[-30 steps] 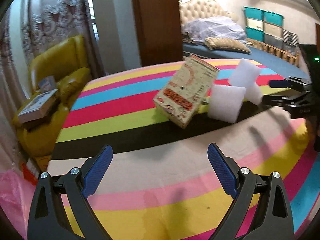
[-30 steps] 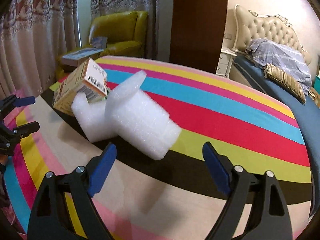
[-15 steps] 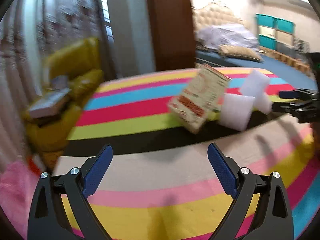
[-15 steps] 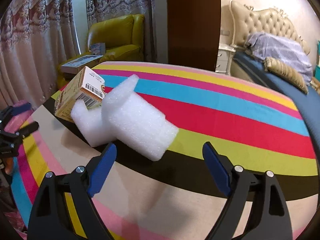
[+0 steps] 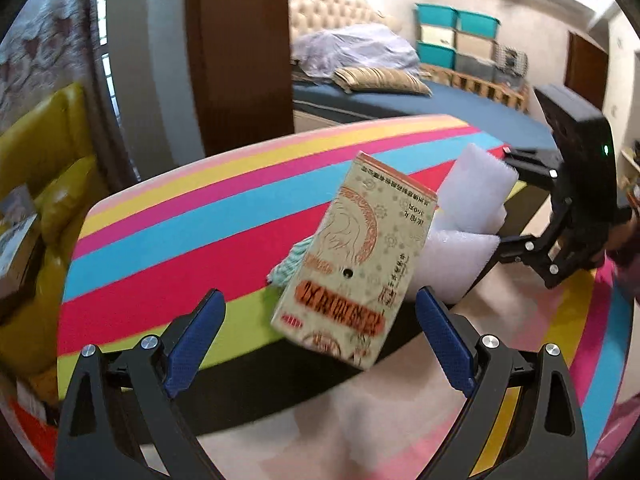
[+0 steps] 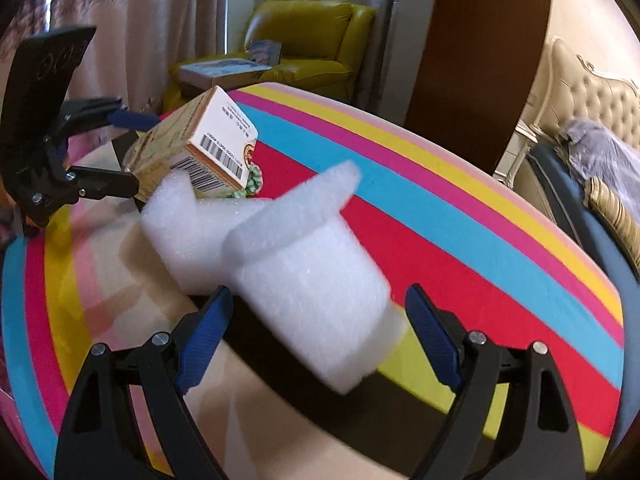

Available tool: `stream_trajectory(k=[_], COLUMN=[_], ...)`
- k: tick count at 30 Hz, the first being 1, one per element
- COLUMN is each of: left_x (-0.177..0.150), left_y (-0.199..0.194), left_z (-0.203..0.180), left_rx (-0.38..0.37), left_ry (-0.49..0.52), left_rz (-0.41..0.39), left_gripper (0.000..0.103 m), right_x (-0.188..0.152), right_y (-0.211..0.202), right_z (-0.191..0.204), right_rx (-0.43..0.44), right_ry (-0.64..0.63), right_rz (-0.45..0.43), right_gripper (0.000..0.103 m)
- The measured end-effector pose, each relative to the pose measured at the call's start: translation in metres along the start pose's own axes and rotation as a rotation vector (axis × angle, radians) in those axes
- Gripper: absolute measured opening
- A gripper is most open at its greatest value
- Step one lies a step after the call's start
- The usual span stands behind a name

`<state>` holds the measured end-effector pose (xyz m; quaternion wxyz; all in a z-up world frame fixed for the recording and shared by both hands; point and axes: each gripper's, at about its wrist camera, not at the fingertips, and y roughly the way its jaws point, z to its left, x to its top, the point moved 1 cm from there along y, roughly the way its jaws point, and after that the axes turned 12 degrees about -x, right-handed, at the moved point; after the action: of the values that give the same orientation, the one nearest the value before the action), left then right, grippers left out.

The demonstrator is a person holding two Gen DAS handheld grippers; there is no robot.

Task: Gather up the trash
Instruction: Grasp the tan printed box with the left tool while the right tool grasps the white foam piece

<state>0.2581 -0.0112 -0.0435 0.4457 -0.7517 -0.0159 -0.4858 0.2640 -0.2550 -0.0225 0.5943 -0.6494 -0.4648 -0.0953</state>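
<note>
left wrist view: left gripper (image 5: 320,326) standing open and empty, carton (image 5: 354,264) lying just ahead at 12 o'clock, long axis running 7-to-1 on the striped surface (image 5: 168,240) | right wrist view: right gripper (image 6: 320,326) gaping wide, foam block (image 6: 312,300) sitting between its jaws, unpinched, nearer this hand

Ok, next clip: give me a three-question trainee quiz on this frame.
1. True or false: the left tongs are shut on the box.
2. What lies between the open right tongs? A) foam B) box C) book
3. Fill in: the box leans on the ____.

Key: 1 false, both tongs are open and grip nothing. 2 A, the foam. 3 foam, on the striped cloth.
</note>
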Motion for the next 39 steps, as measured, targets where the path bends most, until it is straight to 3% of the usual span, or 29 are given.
stream_trajectory(k=[3, 4, 6, 8, 14, 20, 24, 28, 39], left_x=[0.0, -0.001, -0.004, -0.005, -0.009, -0.021, -0.03, -0.044, -0.075], left_y=[0.013, 0.016, 0.021, 0.022, 0.012, -0.005, -0.022, -0.036, -0.068], left_z=[-0.003, -0.003, -0.004, -0.005, -0.015, -0.043, -0.059, -0.074, -0.112], left_rx=[-0.035, -0.041, -0.065, -0.051, 0.012, 0.153, 0.203, 0.216, 0.254], left_ry=[0.007, 0.006, 0.0, -0.002, -0.017, -0.085, -0.142, -0.19, -0.177], left_rz=[0.019, 0.023, 0.044, 0.059, 0.033, -0.012, -0.059, -0.086, -0.111], left_gripper=[0.09, 0.089, 0.067, 0.055, 0.054, 0.054, 0.054, 0.054, 0.055], right_x=[0.002, 0.002, 0.001, -0.001, -0.012, -0.028, -0.038, -0.045, -0.072], right_y=[0.006, 0.007, 0.004, -0.002, -0.021, -0.041, -0.053, -0.064, -0.102], right_z=[0.0, 0.001, 0.003, 0.007, 0.017, 0.02, 0.026, 0.032, 0.062], right_rx=[0.02, 0.025, 0.017, 0.029, -0.007, -0.05, -0.09, -0.113, -0.125], right_ry=[0.005, 0.002, -0.007, -0.013, 0.028, 0.161, 0.226, 0.284, 0.363], right_rz=[0.007, 0.014, 0.004, -0.013, -0.026, -0.002, 0.003, 0.006, -0.017], right_gripper=[0.084, 0.076, 0.075, 0.073, 0.07, 0.069, 0.069, 0.069, 0.07])
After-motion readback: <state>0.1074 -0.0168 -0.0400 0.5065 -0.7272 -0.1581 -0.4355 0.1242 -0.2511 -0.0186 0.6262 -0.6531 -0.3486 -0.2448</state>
